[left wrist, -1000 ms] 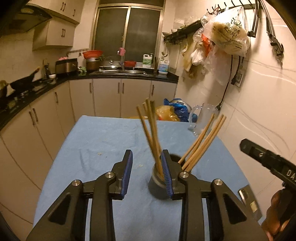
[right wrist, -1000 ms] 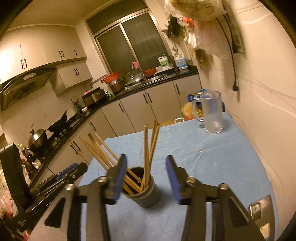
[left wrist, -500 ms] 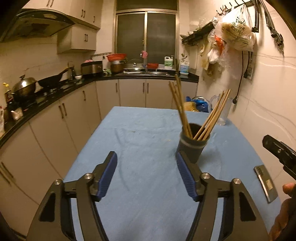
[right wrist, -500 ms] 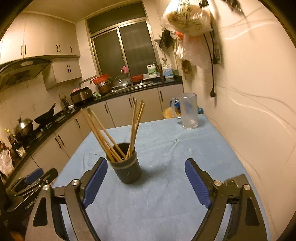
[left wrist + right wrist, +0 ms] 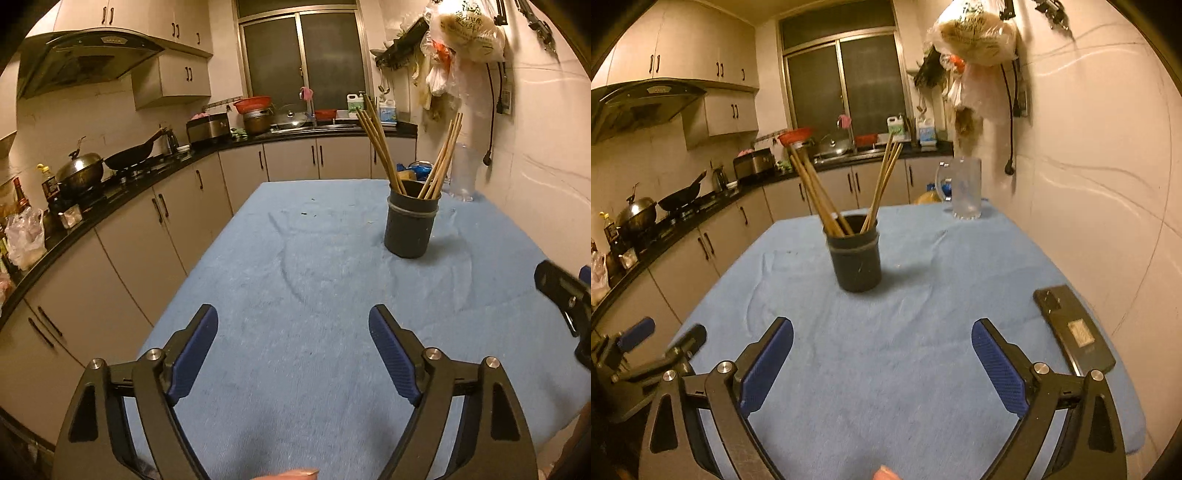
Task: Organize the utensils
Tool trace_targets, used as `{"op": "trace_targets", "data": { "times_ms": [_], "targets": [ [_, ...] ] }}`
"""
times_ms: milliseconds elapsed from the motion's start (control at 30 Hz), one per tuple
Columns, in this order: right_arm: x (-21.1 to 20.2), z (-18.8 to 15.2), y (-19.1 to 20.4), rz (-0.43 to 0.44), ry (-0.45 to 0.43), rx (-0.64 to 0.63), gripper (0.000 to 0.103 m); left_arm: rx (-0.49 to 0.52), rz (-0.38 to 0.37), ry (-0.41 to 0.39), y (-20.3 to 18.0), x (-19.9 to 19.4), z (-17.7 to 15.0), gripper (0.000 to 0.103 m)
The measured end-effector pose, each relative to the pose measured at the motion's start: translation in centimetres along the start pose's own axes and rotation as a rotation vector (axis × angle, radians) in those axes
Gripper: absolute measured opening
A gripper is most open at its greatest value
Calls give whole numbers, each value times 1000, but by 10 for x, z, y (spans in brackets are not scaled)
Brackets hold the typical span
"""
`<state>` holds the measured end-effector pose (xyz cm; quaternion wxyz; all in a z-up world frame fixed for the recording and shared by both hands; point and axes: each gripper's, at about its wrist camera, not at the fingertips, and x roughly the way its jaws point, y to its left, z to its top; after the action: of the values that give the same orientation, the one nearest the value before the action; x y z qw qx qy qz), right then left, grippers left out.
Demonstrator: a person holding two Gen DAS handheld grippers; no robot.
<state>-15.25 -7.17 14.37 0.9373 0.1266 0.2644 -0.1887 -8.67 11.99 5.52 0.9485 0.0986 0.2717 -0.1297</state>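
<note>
A dark round cup stands upright on the blue tablecloth, far right of centre. Several wooden chopsticks lean in it in two bunches. The cup also shows in the right wrist view, with its chopsticks. My left gripper is open and empty, low over the near part of the table, well back from the cup. My right gripper is open and empty, also back from the cup. Its tip shows at the right edge of the left wrist view.
A clear glass mug stands at the far right corner by the wall. A black flat device lies near the table's right edge. Kitchen counters with pans run along the left. Plastic bags hang on the right wall.
Both grippers have pulled back from the cup and opened wide. The cup with chopsticks stays on the table and now looks farther away in both views.
</note>
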Motion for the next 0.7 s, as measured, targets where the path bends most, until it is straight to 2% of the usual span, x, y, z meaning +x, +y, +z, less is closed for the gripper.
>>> {"op": "trace_targets", "data": {
  "times_ms": [67, 433, 700],
  "targets": [
    [-7, -3, 3, -11, -17, -9, 99, 1, 4, -7, 1, -5, -3, 89],
    [-29, -14, 22, -25, -31, -78, 100, -15, 11, 26, 10, -10, -23, 89],
    [-24, -16, 25, -33, -6, -103, 101, -9, 22, 53, 7, -2, -29, 89]
  ]
}}
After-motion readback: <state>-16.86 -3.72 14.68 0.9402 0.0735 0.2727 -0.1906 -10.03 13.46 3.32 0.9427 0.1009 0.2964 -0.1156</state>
